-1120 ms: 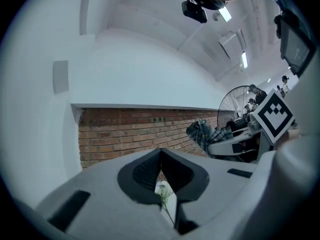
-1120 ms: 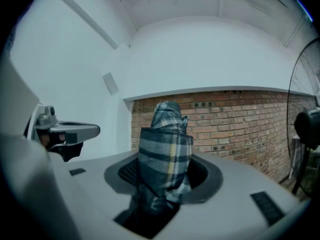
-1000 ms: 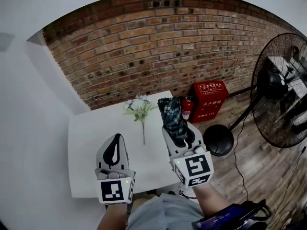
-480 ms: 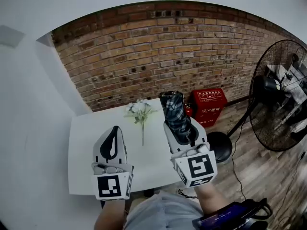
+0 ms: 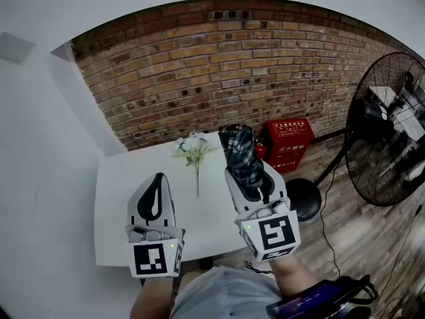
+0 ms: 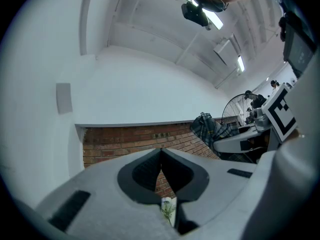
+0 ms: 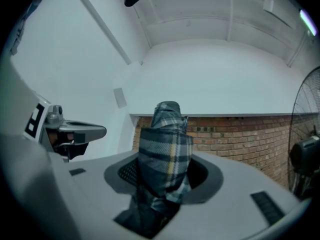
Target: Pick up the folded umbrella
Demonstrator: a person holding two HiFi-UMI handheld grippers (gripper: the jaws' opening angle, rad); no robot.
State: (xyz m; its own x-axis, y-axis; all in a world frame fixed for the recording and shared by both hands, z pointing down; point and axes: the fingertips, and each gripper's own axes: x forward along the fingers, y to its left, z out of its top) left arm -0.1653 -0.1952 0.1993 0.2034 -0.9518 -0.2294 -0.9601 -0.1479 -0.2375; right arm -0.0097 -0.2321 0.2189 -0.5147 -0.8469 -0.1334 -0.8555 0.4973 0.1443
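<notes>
The folded plaid umbrella [image 5: 241,157] sticks forward and up out of my right gripper [image 5: 255,185], which is shut on it and holds it above the white table [image 5: 126,178]. In the right gripper view the umbrella [image 7: 164,156] fills the gap between the jaws, its tip against the brick wall behind. My left gripper [image 5: 154,201] hovers over the table's near left part, its jaws closed together with nothing between them. From the left gripper view the umbrella [image 6: 210,129] and my right gripper [image 6: 250,139] show off to the right.
A white artificial flower [image 5: 194,150] lies at the table's far side. Behind the table is a brick wall [image 5: 219,65]. A red fire-extinguisher box [image 5: 291,141] stands on the wooden floor to the right, beside a large standing fan [image 5: 388,131] with its round base [image 5: 302,197].
Both grippers have risen a little above the table, the right one still carrying the umbrella. The jaws have not changed.
</notes>
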